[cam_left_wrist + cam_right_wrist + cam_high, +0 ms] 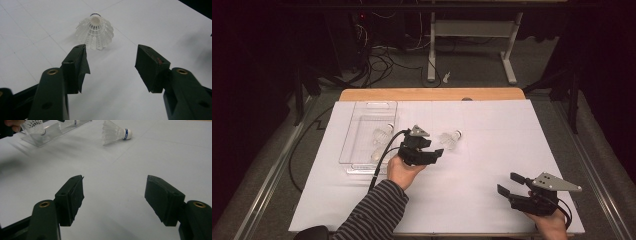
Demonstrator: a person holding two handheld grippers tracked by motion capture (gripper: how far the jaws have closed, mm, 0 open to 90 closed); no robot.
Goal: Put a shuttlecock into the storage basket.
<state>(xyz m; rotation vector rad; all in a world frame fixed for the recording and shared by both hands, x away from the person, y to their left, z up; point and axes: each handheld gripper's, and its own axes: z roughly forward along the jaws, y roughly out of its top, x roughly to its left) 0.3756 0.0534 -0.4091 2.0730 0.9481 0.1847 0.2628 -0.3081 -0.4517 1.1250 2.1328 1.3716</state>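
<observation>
Left tool (438,150), jaws wide and empty, lines up on the loose shuttlecock (95,31) lying on the surface (492,130). Next, I judge: ease forward, close on its skirt, carry to the clear tray (357,120). Right tool (510,184) idles, also wide.

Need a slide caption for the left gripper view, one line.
Left gripper, black jaws open, aimed at a white feathered shuttlecock lying just ahead on the white table sheet.

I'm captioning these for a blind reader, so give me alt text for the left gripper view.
A white shuttlecock lies on a white table, cork end pointing away. It sits just beyond the open left tongs, nearer the left-hand jaw. Nothing is between the two black jaws, which rise from the bottom of the picture.
</observation>
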